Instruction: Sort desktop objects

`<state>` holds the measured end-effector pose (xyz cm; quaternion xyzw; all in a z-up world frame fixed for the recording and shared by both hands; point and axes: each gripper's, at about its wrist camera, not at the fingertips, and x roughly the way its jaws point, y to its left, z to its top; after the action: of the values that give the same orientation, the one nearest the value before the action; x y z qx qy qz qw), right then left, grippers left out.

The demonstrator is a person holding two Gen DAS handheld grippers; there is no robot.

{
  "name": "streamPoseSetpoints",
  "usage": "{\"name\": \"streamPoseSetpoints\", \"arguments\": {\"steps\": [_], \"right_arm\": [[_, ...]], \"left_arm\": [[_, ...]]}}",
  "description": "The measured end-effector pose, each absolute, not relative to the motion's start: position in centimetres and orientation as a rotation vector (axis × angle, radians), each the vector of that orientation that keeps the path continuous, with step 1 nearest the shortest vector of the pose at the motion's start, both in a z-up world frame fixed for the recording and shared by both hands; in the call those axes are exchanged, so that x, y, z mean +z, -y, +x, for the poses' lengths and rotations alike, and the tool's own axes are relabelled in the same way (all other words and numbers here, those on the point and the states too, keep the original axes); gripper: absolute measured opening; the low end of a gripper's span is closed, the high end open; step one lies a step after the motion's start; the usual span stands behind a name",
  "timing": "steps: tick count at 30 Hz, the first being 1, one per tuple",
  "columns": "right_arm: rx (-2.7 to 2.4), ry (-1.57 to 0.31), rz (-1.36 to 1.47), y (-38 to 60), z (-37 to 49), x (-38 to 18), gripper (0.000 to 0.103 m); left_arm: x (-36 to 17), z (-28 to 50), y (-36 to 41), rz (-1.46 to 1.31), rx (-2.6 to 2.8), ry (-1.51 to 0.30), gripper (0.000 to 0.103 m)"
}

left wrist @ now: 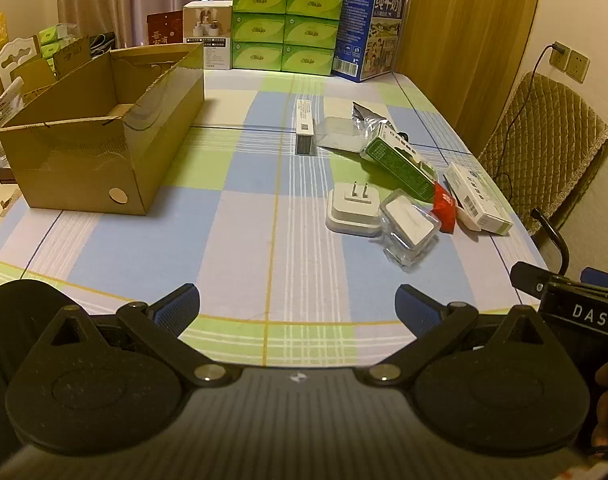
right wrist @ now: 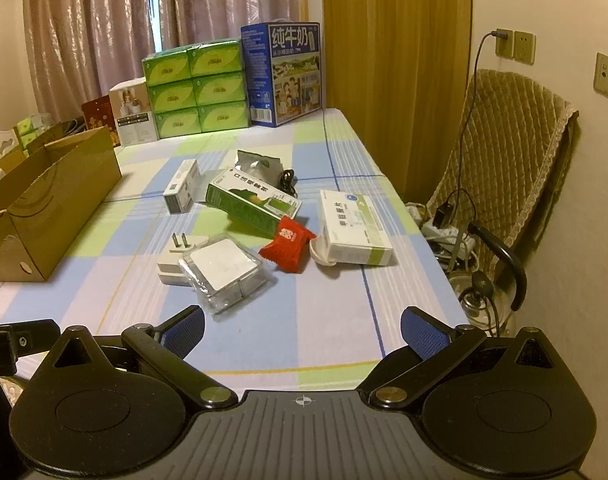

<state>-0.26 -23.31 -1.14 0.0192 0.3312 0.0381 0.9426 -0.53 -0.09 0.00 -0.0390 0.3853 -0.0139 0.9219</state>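
Note:
An open cardboard box [left wrist: 103, 148] [right wrist: 43, 216] stands on the left of the checked tablecloth. To its right lie a white plug adapter [left wrist: 352, 208] [right wrist: 175, 258], a clear plastic case [left wrist: 410, 228] [right wrist: 223, 270], a red candy packet [left wrist: 444, 206] [right wrist: 288, 242], a green carton [left wrist: 402, 160] [right wrist: 251, 206], a white medicine box [left wrist: 478, 198] [right wrist: 354, 226], a narrow white box [left wrist: 305, 124] [right wrist: 181, 192] and a silver foil pouch [left wrist: 368, 120] [right wrist: 259, 164]. My left gripper [left wrist: 297, 308] and right gripper [right wrist: 301, 334] hover open over the near edge, nothing between their fingers.
Stacked green tissue packs [left wrist: 285, 26] [right wrist: 197, 86], a blue milk carton case [left wrist: 370, 30] [right wrist: 285, 72] and a white carton [left wrist: 207, 36] line the far edge. A padded chair [left wrist: 544, 144] [right wrist: 512, 168] and floor cables [right wrist: 456, 232] sit right of the table.

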Motion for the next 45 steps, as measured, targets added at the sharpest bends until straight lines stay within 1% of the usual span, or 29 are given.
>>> {"name": "streamPoseSetpoints", "arguments": {"steps": [45], "right_arm": [[0.077,-0.683,0.032,23.24,-0.16,-1.63,0.101]], "left_arm": [[-0.73,-0.05,0.20,-0.087,-0.041,-0.814,0.102]]}}
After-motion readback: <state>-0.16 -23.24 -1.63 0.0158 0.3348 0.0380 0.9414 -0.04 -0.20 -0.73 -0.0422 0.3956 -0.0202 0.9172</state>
